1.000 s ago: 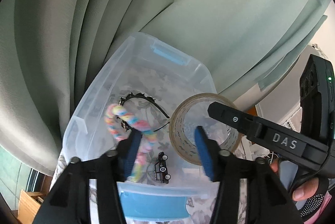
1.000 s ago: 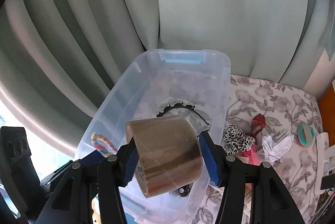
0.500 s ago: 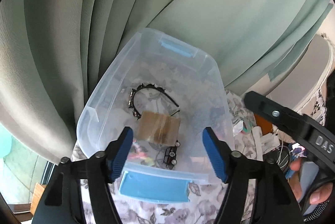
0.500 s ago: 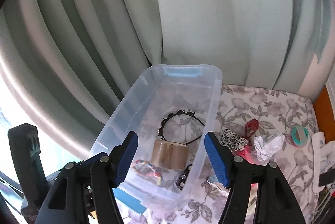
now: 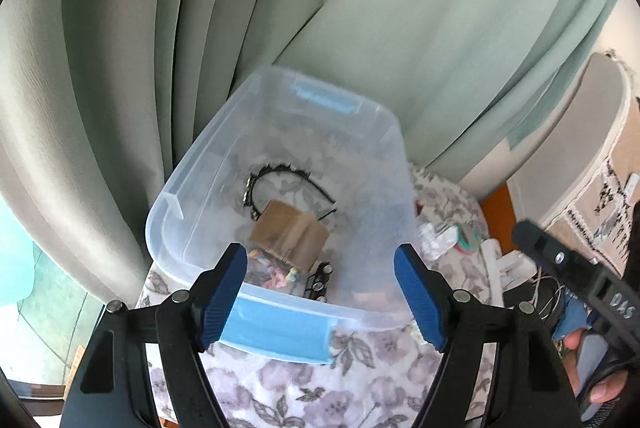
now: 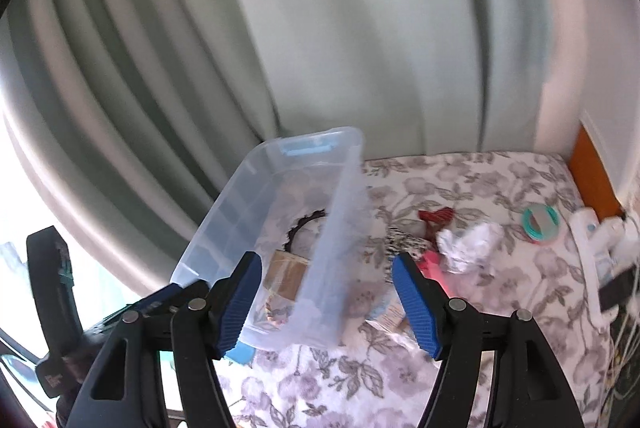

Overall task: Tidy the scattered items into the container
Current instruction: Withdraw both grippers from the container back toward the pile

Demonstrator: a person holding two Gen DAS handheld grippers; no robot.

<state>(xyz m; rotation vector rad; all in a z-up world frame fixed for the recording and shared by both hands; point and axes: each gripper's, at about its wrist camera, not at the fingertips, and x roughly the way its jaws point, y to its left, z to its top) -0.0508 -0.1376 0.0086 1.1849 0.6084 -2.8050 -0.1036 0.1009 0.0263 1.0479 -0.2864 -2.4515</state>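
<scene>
**Both hands empty, and a crowded pile waiting beside the bin**

My right hand-held gripper point(image 6: 326, 298) hangs with its jaws spread wide and nothing between them; my left hand-held gripper point(image 5: 320, 292) is just as wide and just as empty, over the near rim of the clear container point(image 5: 200, 164). Inside the container lie the brown tape roll point(image 5: 290, 238), the black headband point(image 5: 276, 180), a rainbow-coloured twist point(image 5: 272, 274) and a small dark toy car point(image 5: 318, 282).

On the flowered cloth point(image 6: 480, 188) to the right of the container the leftovers sit bunched together: a black-and-white spotted piece point(image 6: 402, 242), a red item point(image 6: 436, 216), a crumpled white wad point(image 6: 468, 244) and something pink point(image 6: 432, 266) touching it. A teal ring point(image 6: 541, 222) lies farther right, apart from them.

The risks I see:
- Closing on one item in that cluster could drag its neighbour along or pinch two at once.
- The soft wad may crush and slip out on the way over.
- The container's right wall point(image 6: 340, 228) stands between my right jaws and the pile; a low swing could knock it and shift the container.
- The right view is blurred, so I could misjudge my reach.
</scene>
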